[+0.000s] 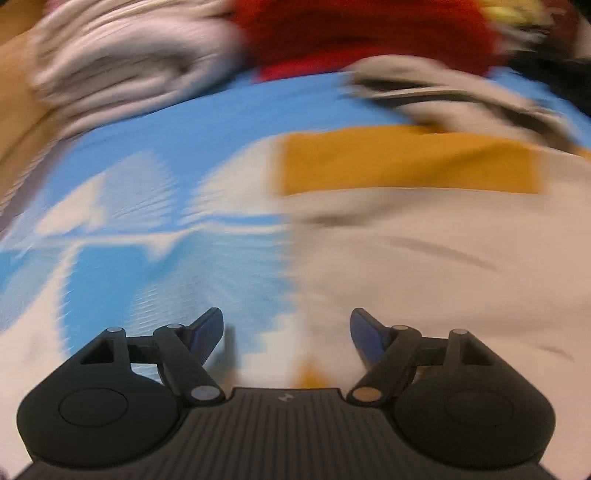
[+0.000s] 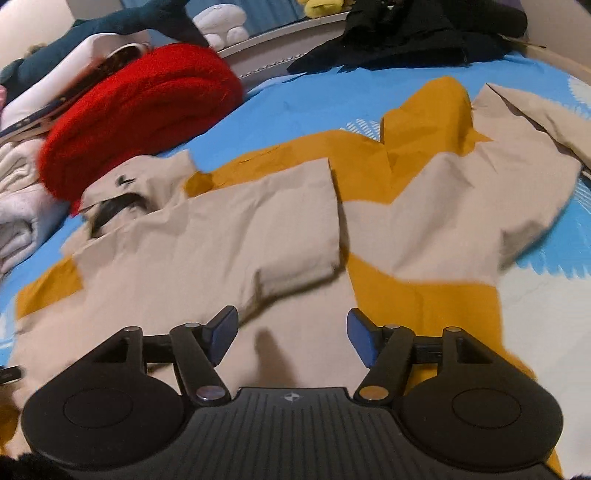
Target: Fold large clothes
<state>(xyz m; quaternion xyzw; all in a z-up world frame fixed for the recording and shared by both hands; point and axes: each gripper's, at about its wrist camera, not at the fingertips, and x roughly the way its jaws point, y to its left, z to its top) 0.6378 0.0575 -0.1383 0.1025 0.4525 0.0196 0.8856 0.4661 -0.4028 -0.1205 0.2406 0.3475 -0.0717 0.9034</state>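
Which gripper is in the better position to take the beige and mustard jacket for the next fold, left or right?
Probably right. The right gripper is open directly above the jacket, its folded sleeve just ahead. The left gripper, also open, straddles the jacket's edge over the blue bedsheet.

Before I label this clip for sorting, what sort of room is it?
Most likely a bedroom: the beige and mustard jacket lies on a blue patterned bedsheet, with plush toys on a ledge behind and folded clothes like the red sweater stacked beside it.
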